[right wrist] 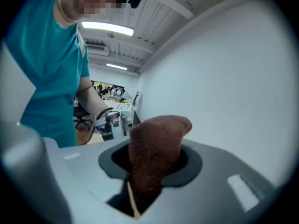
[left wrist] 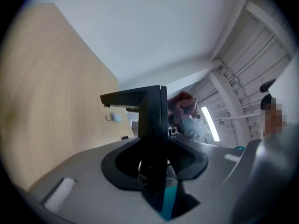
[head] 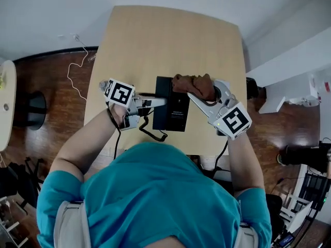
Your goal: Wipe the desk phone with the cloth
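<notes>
Left gripper point(head: 158, 102) fingers are clamped on the phone point(head: 174, 113), held edge-on over the desk point(head: 170, 40) and apparently lifted clear. The cord point(head: 153, 134) trails toward the person. Right gripper point(head: 196, 97) fingers are clamped on the cloth point(head: 195, 84), wadded at the phone's far right corner; can't tell if it's touching. For the wipe: hold the left grip rigid, lead with the cloth bulge, use light strokes along the face, keep the fingers off the plastic, and mind the cord.

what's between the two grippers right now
The black desk phone, clamped in the jaws of the left gripper, with the brown cloth held by the right gripper at its far right corner. The head view shows this.
</notes>
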Demonstrator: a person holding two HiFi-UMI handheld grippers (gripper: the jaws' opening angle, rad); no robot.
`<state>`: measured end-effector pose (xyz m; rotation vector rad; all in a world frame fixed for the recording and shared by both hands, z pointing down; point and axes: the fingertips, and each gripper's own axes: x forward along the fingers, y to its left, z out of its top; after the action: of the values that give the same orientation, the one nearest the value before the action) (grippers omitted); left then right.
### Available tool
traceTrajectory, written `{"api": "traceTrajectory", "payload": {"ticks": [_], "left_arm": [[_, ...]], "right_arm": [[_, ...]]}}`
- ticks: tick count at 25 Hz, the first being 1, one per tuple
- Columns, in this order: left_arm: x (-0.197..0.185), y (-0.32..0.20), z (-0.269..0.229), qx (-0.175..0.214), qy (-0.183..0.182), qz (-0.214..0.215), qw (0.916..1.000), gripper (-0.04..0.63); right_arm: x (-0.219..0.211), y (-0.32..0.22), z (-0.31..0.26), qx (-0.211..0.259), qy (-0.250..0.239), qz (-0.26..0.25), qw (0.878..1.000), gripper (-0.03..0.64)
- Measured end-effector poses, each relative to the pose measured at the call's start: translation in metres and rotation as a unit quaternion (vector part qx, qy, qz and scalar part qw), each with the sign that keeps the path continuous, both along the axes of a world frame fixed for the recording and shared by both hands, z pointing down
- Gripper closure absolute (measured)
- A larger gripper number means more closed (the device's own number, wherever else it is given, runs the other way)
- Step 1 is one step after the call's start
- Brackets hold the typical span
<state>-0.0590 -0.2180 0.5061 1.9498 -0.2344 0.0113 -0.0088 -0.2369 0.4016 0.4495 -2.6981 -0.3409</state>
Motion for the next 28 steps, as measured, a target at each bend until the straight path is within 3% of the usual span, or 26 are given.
{"api": "traceTrajectory", "payload": {"ticks": [5, 6, 10, 17, 20, 23, 28], "left_arm": [[-0.023, -0.003, -0.011, 0.01, -0.028, -0.025, 0.9992, 0.425], [-0.025, -0.005, -0.016, 0.007, -0.018, -0.033, 0.9993, 0.425], [-0.018, -0.008, -0.05, -0.009, 0.084, -0.05, 0.9952, 0.425], [-0.028, -0.013, -0.062, -0.001, 0.097, -0.089, 0.9912, 0.423], [-0.05, -0.031, -0.068, -0.007, 0.131, -0.127, 0.9833, 0.425], [-0.068, -0.043, -0.08, -0.008, 0.176, -0.165, 0.9704, 0.425], [-0.062, -0.039, -0.093, 0.011, 0.198, -0.163, 0.9666, 0.425]], "right_arm": [[-0.034, 0.006, 0.018, 0.058, 0.085, -0.047, 0.994, 0.479], [-0.037, 0.013, 0.021, 0.061, 0.095, -0.057, 0.992, 0.479], [-0.035, 0.053, 0.032, 0.047, 0.102, -0.091, 0.989, 0.479], [-0.013, 0.124, 0.067, -0.006, 0.106, -0.146, 0.984, 0.479], [-0.007, 0.123, 0.073, -0.034, 0.098, -0.138, 0.985, 0.479], [-0.001, 0.113, 0.07, -0.064, 0.049, -0.094, 0.992, 0.479], [-0.009, 0.09, 0.058, -0.064, -0.004, -0.039, 0.997, 0.479]]}}
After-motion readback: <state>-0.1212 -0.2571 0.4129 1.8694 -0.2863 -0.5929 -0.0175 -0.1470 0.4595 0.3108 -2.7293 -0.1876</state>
